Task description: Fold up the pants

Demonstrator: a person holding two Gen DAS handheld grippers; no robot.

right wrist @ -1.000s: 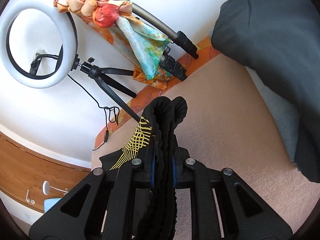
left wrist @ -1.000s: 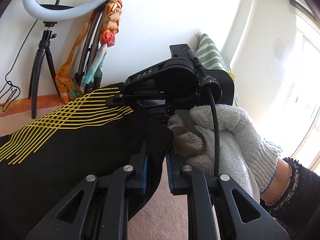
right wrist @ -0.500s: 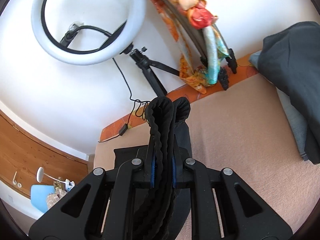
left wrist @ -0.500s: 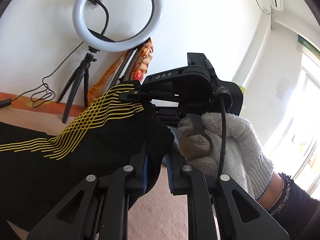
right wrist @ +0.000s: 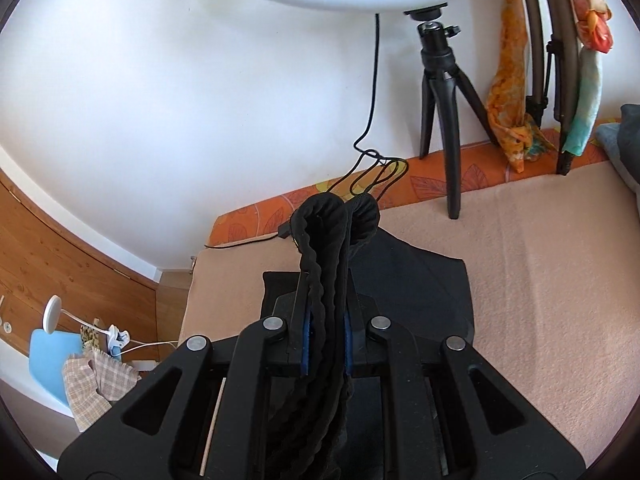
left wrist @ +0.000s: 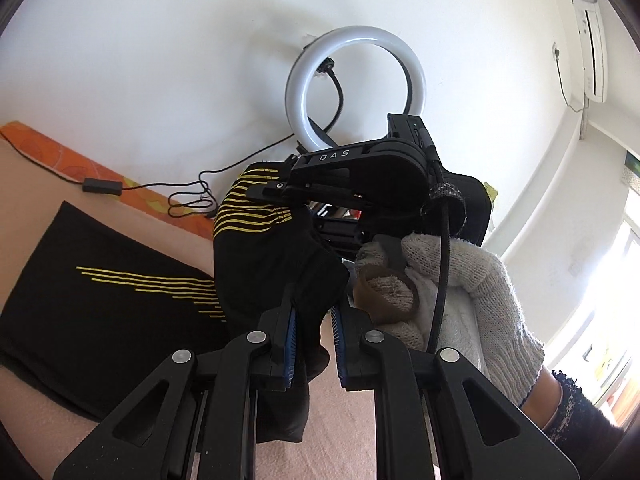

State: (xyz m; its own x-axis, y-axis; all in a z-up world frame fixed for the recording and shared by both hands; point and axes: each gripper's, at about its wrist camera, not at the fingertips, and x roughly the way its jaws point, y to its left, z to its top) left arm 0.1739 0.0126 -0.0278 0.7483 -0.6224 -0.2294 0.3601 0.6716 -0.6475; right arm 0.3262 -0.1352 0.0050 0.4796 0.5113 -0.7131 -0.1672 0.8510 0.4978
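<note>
The black pants with yellow stripes lie partly on the beige blanket; one end is lifted and folded over. My left gripper is shut on a fold of the black cloth. My right gripper is shut on the bunched elastic waistband, which stands up between its pads. In the left wrist view the right gripper shows just ahead, held by a white-gloved hand, pinching the striped cloth. The rest of the pants lies flat below it.
A ring light on a black tripod stands at the wall, its cable trailing on the orange bed edge. Colourful scarves hang at right. A blue chair stands below left, off the bed.
Both grippers have swung left and up with the waistband end, carrying it over the flat part of the pants. Both stay shut on the cloth.
</note>
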